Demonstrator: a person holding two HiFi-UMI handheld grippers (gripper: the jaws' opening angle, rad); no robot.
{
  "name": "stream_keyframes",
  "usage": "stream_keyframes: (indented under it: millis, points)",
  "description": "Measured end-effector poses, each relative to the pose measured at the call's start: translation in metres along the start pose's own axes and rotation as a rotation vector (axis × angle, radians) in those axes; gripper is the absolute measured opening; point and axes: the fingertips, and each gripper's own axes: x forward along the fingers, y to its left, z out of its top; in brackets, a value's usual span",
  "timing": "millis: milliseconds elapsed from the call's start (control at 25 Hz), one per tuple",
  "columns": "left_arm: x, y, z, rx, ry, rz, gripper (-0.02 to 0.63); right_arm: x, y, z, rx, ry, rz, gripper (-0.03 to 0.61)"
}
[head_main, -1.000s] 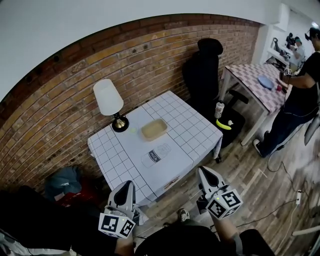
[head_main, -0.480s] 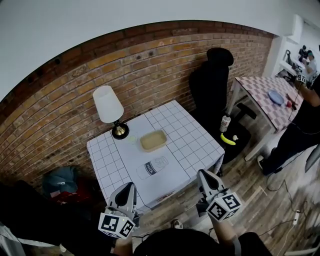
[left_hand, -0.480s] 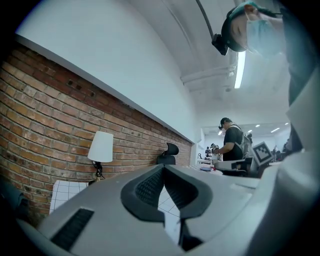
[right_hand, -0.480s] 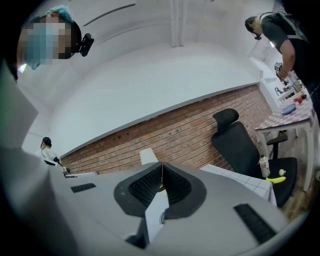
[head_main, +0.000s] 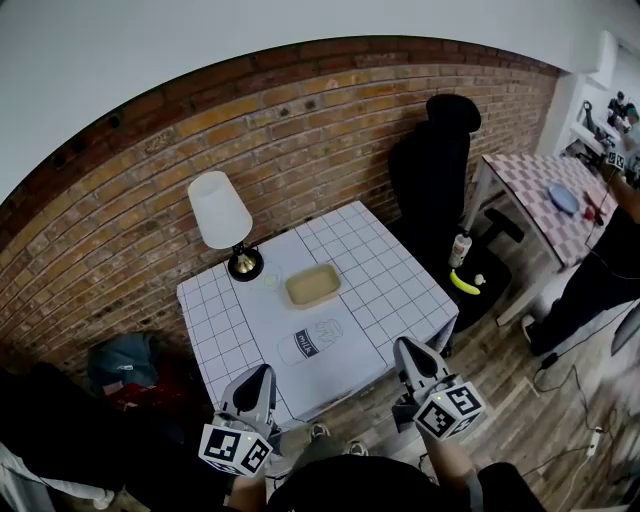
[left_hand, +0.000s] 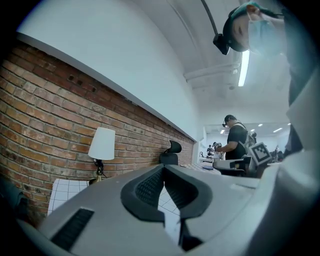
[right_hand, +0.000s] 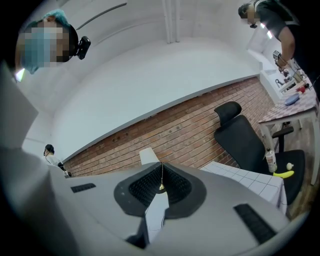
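- The left gripper (head_main: 263, 372) and the right gripper (head_main: 404, 347) are held low in front of the person, short of the table's near edge and well apart from each other.
- Each gripper view shows that claw pressed fully together, ribbed pads meeting at the tip with nothing between them. Both are empty.
- The table (head_main: 400, 290) stands just beyond, under a white grid cloth that hangs over the near side.
- The milk container (head_main: 310, 342) is the nearest thing to either claw. It lies on its side on the near half of the cloth, between the two grippers' lines and somewhat closer to the left one.
- Judging from this, a good grip on it calls for the jaws to part wide before they come near. It also calls for a level approach across the body, since a lying container may roll if nudged.
- A shallow beige dish (head_main: 311, 286) sits behind it, apart from it, near the middle.
- A lamp (head_main: 220, 208) with a white shade stands at the far left corner, against the brick wall (head_main: 330, 110).
- A black office chair (head_main: 440, 160) stands to the right, with a bottle (head_main: 460, 248) and a banana (head_main: 464, 284) on its seat.
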Motion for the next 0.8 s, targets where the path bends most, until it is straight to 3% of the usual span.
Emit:
stream_keyframes:
  millis: [800]
  points:
    - [0.066, 0.103, 0.017, 0.008, 0.032, -0.146, 0.011, 0.091, 0.007, -0.006, -0.007, -0.055, -0.137, 0.005]
